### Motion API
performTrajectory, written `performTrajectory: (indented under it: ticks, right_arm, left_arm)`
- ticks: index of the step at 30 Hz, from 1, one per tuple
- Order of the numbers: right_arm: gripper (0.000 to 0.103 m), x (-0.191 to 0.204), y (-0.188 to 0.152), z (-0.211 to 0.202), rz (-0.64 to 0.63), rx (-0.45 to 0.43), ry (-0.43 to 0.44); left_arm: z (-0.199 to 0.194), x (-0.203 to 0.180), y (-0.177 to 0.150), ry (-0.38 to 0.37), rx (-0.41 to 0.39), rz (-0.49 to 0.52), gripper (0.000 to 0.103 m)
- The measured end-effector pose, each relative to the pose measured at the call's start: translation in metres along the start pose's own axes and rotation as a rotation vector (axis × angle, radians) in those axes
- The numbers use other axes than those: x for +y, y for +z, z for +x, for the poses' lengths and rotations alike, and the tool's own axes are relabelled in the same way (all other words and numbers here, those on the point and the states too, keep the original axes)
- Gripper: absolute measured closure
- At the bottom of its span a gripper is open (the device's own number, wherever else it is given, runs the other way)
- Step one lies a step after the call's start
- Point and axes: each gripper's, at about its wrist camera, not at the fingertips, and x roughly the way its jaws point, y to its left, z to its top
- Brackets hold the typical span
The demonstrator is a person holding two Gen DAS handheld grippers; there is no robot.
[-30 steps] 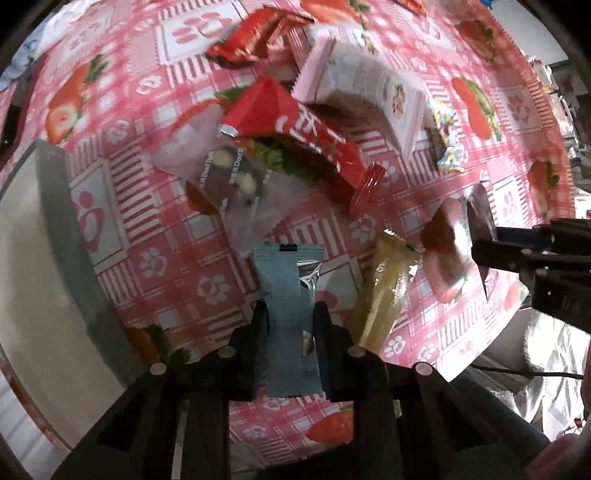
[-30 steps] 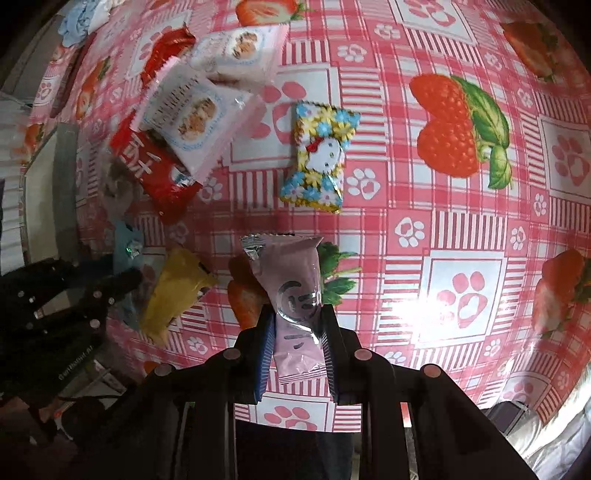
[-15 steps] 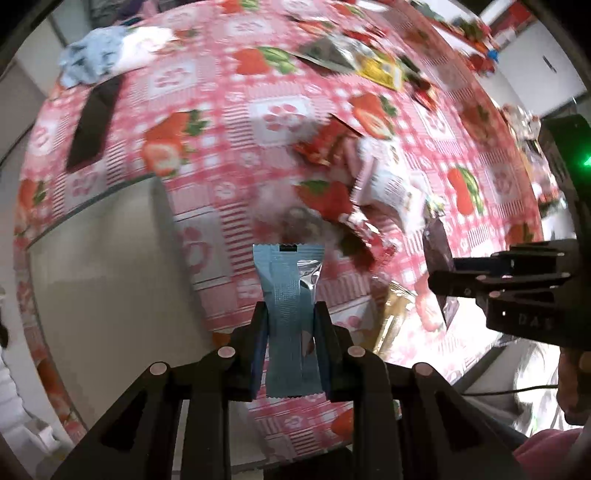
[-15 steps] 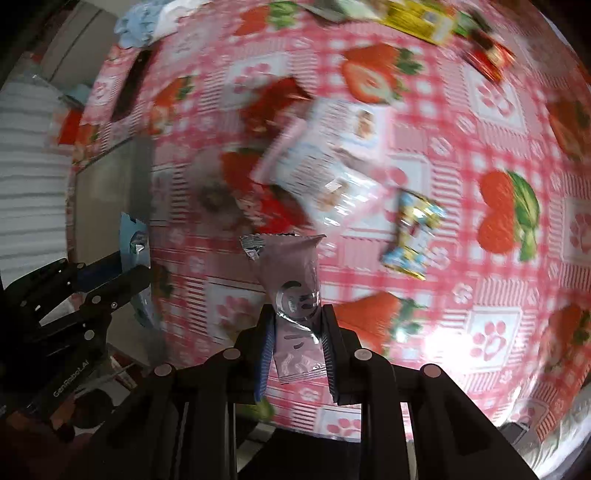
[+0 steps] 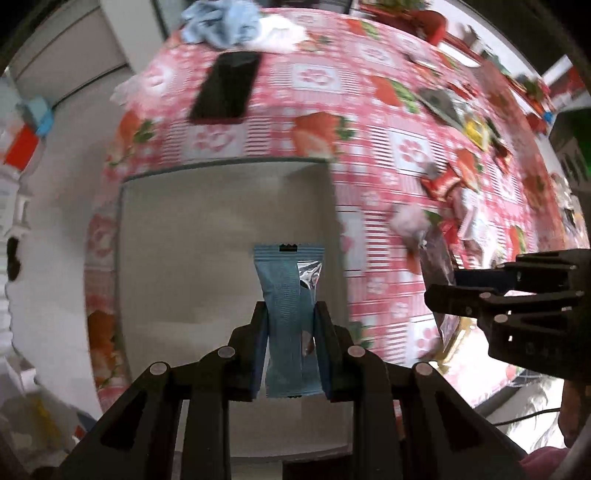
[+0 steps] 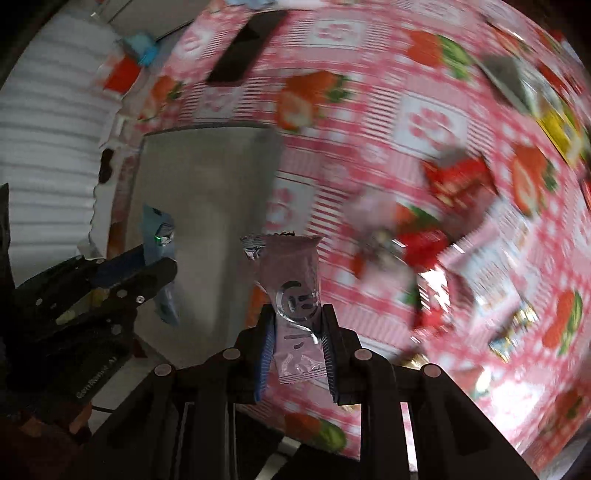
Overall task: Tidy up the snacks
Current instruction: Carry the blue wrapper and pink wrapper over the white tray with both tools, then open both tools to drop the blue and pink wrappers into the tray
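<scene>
My left gripper (image 5: 290,321) is shut on a light blue snack packet (image 5: 286,288) and holds it above the white tray (image 5: 221,229). My right gripper (image 6: 297,325) is shut on a pale pink snack packet (image 6: 293,284), held in the air near the tray's right edge (image 6: 207,184). In the right wrist view the left gripper (image 6: 147,266) shows at the left with the blue packet (image 6: 159,236). In the left wrist view the right gripper (image 5: 443,288) shows at the right. A blurred pile of snacks (image 6: 443,236) lies on the strawberry tablecloth (image 5: 369,147).
A black phone (image 5: 225,86) lies on the cloth beyond the tray, with a blue and white cloth (image 5: 236,22) behind it. More wrappers (image 5: 461,114) sit at the far right. A white ribbed surface (image 6: 48,147) stands left of the table.
Both grippers have swung left, away from the snack pile, each carrying its packet. The blue packet is now over the tray, and the pink packet is near the tray's right edge.
</scene>
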Motion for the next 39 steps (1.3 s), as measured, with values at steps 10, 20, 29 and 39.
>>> performTrajectory:
  ticks: [10, 20, 29, 39]
  right_arm:
    - [0.077, 0.081, 0.046, 0.049, -0.087, 0.054, 0.009]
    - [0.077, 0.111, 0.052, 0.094, -0.101, 0.144, -0.015]
    - [0.076, 0.112, 0.052, 0.1, -0.094, 0.169, -0.042]
    - [0.019, 0.083, 0.041, 0.091, -0.023, 0.148, -0.087]
  left_arm:
    - [0.013, 0.047, -0.019, 0.046, 0.047, -0.054, 0.077]
    - [0.026, 0.056, -0.04, 0.066, 0.101, -0.048, 0.075]
    - [0.022, 0.053, -0.044, 0.083, 0.094, -0.037, 0.03]
    - [0.017, 0.029, -0.034, 0.085, 0.086, -0.001, 0.025]
